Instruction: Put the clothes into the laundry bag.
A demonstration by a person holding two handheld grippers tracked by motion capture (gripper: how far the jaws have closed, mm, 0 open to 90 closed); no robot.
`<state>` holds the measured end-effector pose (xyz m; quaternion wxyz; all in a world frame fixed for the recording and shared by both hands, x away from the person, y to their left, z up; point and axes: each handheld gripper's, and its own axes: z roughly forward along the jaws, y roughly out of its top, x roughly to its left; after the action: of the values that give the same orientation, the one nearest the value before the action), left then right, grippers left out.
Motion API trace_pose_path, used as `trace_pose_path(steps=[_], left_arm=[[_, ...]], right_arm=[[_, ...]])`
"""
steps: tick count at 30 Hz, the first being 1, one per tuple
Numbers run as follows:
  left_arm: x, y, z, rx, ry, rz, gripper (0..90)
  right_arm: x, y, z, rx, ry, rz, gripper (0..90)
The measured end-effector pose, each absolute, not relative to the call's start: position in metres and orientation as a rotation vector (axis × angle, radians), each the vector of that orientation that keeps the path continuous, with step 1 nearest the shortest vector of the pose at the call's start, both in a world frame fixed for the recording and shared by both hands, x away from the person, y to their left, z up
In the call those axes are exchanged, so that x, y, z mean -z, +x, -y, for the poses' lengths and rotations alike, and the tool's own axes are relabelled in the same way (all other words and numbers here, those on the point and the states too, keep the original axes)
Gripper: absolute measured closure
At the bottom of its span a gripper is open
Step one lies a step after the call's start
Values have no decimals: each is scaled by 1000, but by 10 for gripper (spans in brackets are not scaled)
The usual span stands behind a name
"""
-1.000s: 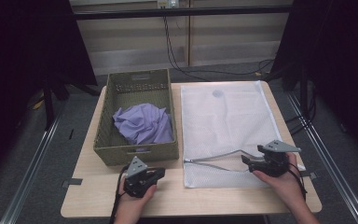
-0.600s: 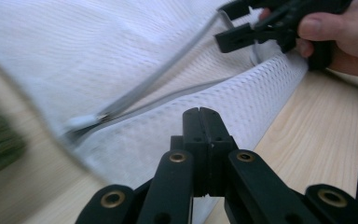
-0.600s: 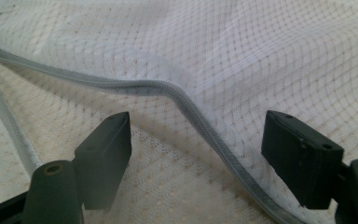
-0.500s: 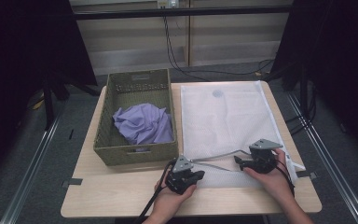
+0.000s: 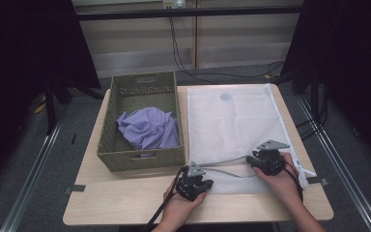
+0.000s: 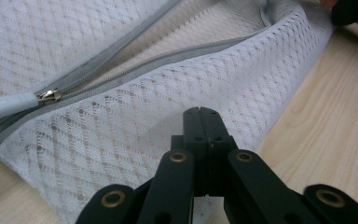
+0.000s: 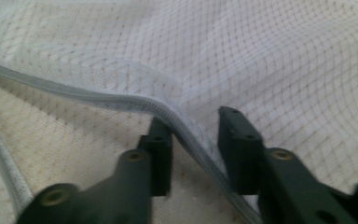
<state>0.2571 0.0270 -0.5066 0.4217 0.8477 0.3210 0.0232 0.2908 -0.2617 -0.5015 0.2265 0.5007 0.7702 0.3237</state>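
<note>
A white mesh laundry bag [image 5: 232, 121] lies flat on the right half of the table, its grey zipper [image 6: 168, 51] open along the near edge. My left gripper [image 5: 206, 183] sits at the bag's near left corner. Its jaws [image 6: 204, 114] are shut together over the mesh, just short of the white zipper pull [image 6: 9, 103]. My right gripper [image 5: 249, 162] is at the raised upper zipper edge [image 7: 121, 100]. Its jaws [image 7: 191, 135] have just been closing and stand a little apart, with that edge between them.
A woven olive basket [image 5: 142, 79] stands left of the bag and holds a crumpled lilac cloth [image 5: 147, 128]. Bare wooden tabletop [image 5: 121, 203] shows in front of the basket. Dark stands and cables surround the table.
My left gripper has moved right, from in front of the basket to the bag's near left corner. My right gripper has shifted a little left onto the zipper edge, and its jaws have narrowed.
</note>
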Motion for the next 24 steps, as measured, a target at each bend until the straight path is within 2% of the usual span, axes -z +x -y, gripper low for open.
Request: trace_pose_path(steps=[2,4,8,13,16,19,22,24], left_arm=[[506,258,-30,-50,2124,-809,900],[506,259,-34,-56,2125,-810,900],[504,259,-42,-132,2157,-792,900],[505,266,-56,-143,2139,-837,900],[504,266,-61,-163,2121,-856,900],[496,265,-71,-187,2041,-795,898],[478,265,-83,-218,1947,-780,805],[468,265,-90,-237,1902,-776,694]], right_arm=[[493,293,261,-915,1389,-2125,823],[483,293,260,-981,1383,-2103,876],[458,288,257,-1112,1339,-2022,884],[426,278,259,-1253,1292,-1930,886],[422,275,261,-1306,1309,-1900,887],[430,275,262,-1291,1312,-1909,887],[438,276,263,-1272,1326,-1933,886],[441,276,264,-1270,1330,-1939,886]])
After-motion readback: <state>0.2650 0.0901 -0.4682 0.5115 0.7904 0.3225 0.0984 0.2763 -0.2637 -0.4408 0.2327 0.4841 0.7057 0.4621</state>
